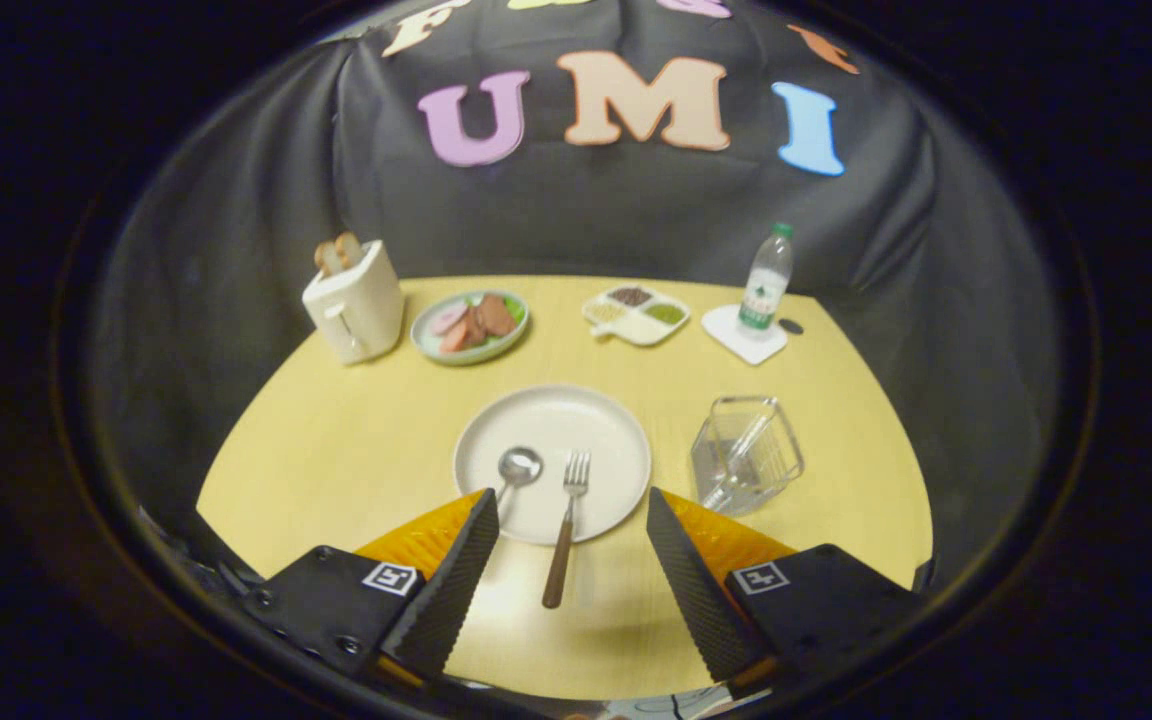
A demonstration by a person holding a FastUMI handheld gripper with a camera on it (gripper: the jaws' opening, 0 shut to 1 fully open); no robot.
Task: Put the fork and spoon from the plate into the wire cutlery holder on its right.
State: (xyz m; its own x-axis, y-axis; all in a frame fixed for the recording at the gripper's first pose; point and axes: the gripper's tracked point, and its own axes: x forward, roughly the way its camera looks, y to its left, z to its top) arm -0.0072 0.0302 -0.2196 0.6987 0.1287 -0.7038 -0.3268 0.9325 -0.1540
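A round white plate [596, 420] sits mid-table, just ahead of my fingers. A fork [566, 530] with a brown handle lies on it, tines pointing away, its handle sticking out over the near rim between my fingers. A metal spoon [518, 468] lies to the left of the fork, its bowl on the plate and its handle running back behind my left finger. The wire cutlery holder [746, 452] stands right of the plate with nothing in it. My gripper [573, 505] is open above the table, its fingers either side of the fork handle, touching nothing.
Along the far side of the yellow table [336, 450] stand a cream toaster [354, 300] with bread, a green plate of sliced meat [470, 326], a divided snack dish [636, 312], and a water bottle [766, 280] on a white coaster.
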